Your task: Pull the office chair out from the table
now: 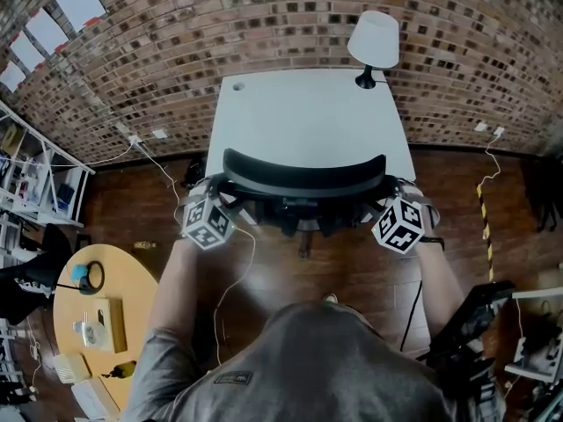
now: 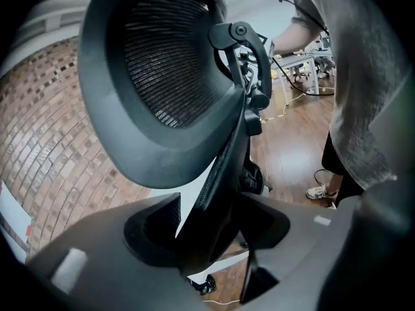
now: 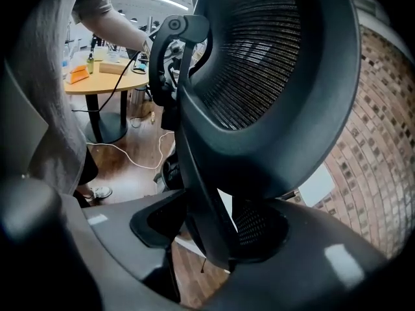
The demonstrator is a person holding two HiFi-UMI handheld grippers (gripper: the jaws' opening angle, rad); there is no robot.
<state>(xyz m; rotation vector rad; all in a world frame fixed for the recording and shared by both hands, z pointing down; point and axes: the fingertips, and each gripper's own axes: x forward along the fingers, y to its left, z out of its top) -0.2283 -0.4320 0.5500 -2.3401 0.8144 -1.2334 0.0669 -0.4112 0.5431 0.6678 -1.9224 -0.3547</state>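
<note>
The black office chair (image 1: 303,176) is tucked up against the white table (image 1: 308,112), its curved mesh backrest toward me. My left gripper (image 1: 218,192) is at the backrest's left end and my right gripper (image 1: 389,192) at its right end. In the left gripper view the backrest (image 2: 162,89) fills the picture, and its edge frame runs down between the jaws of my left gripper (image 2: 207,232) with a sliver of light on one side. The right gripper view shows the backrest (image 3: 272,89) the same way, its frame standing between my right gripper's (image 3: 214,229) jaws, which are not pressed on it.
A white lamp (image 1: 373,42) stands at the table's far right corner by the brick wall (image 1: 176,51). A round wooden table (image 1: 97,315) with small items is at my left. Shelving (image 1: 26,174) lines the far left. Cables (image 1: 233,280) trail over the wood floor.
</note>
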